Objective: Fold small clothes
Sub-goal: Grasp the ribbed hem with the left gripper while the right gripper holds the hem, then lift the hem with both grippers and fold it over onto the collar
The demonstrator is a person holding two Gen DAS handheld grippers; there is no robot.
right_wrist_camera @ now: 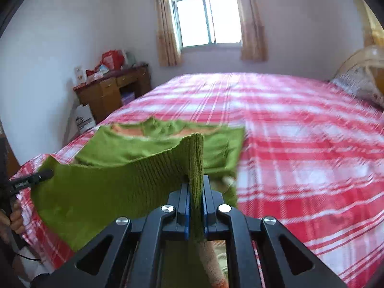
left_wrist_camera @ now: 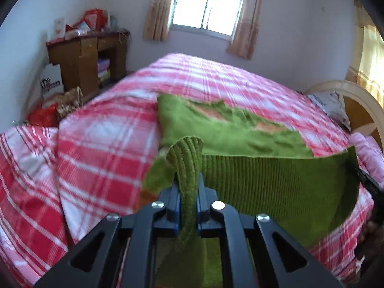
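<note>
1. Leftmost, the left tongs [left_wrist_camera: 188,187] are clenched on one corner of the green knitted sweater's [left_wrist_camera: 276,182] ribbed hem.
2. Between them, the hem hangs lifted; the sweater's upper part lies on the plaid bed [right_wrist_camera: 300,124].
3. Rightward, the right tongs [right_wrist_camera: 196,192] pinch the other corner.

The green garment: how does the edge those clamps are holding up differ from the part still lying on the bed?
The ribbed hem is lifted and stretched between the left gripper and the right gripper; the upper part lies on the plaid bedspread. The hem is ribbed; the lying part looks smoother, with orange patches near its far edge. Both are the same green knit.
</note>
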